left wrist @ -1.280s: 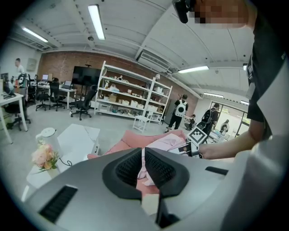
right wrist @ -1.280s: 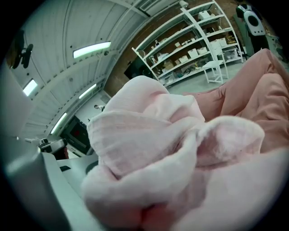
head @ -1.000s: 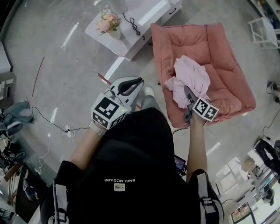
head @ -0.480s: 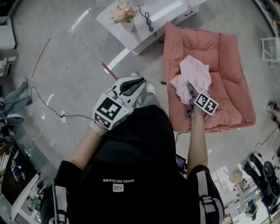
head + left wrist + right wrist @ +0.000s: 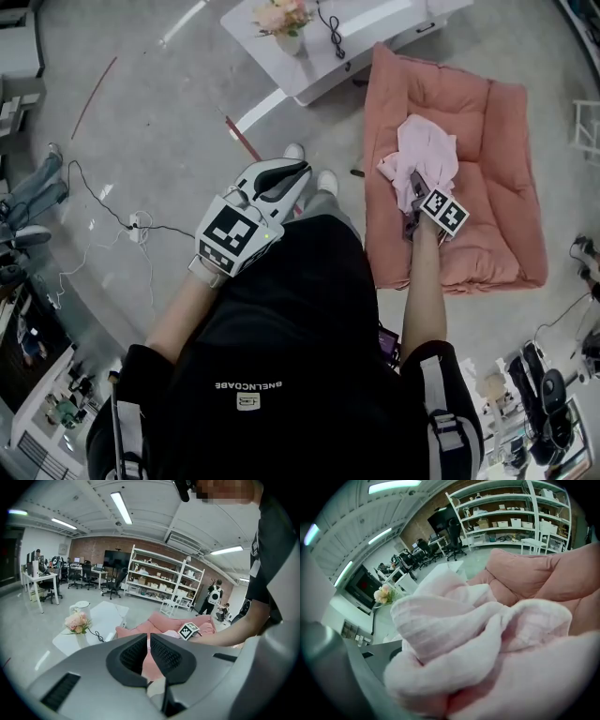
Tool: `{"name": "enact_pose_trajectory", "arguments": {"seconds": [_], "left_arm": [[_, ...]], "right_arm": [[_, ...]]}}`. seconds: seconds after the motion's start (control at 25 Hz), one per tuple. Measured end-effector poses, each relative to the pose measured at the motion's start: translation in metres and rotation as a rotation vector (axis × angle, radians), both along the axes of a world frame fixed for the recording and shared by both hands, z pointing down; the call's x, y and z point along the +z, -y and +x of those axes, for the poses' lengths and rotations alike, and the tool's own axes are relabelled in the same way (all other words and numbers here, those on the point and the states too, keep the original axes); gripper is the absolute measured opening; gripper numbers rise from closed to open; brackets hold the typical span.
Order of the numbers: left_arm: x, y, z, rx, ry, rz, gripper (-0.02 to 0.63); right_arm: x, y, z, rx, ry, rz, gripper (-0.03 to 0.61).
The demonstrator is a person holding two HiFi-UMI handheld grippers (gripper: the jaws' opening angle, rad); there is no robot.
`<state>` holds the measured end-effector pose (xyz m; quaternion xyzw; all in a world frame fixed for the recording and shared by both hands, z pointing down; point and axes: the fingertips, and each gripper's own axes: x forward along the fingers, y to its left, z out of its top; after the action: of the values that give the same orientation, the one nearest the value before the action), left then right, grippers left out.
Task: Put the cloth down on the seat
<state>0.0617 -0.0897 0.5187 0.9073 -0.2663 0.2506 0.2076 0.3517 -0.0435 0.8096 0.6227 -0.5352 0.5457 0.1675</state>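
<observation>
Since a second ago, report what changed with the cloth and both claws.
The right claw, shut on the pink cloth, carried it down toward the pink seat and has not let go. The left claw stayed by the person's front, jaws together and empty.

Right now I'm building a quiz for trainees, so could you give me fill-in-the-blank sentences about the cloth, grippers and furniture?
1. The pink cloth is gripped by the ___ gripper.
2. The seat below the cloth lies directly on the ___.
3. The left gripper holds ___ between its jaws.
4. The flowers stand on a table coloured ___.

Missing words: right; floor; nothing; white.
</observation>
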Motion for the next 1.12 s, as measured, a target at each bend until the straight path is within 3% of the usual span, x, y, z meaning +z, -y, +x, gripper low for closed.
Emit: {"name": "enact_pose_trajectory", "arguments": {"seconds": [0.24,0.72,1.12], "left_arm": [[0.009,0.004,-0.009,-0.033,0.015,-0.008,0.017],[0.021,0.011,-0.013,-0.078,0.031,-0.033,0.017],[0.040,0.009,-0.002,-0.071,0.039,-0.056,0.017]], "right_arm": [[0.033,0.008,0.010,0.012,-0.018,-0.039,0.311],[0.084,0.035,0.018,-0.077,-0.106,-0.124,0.313],[0.129,0.036,0.033,-0.030,-0.122,-0.195,0.331]]}}
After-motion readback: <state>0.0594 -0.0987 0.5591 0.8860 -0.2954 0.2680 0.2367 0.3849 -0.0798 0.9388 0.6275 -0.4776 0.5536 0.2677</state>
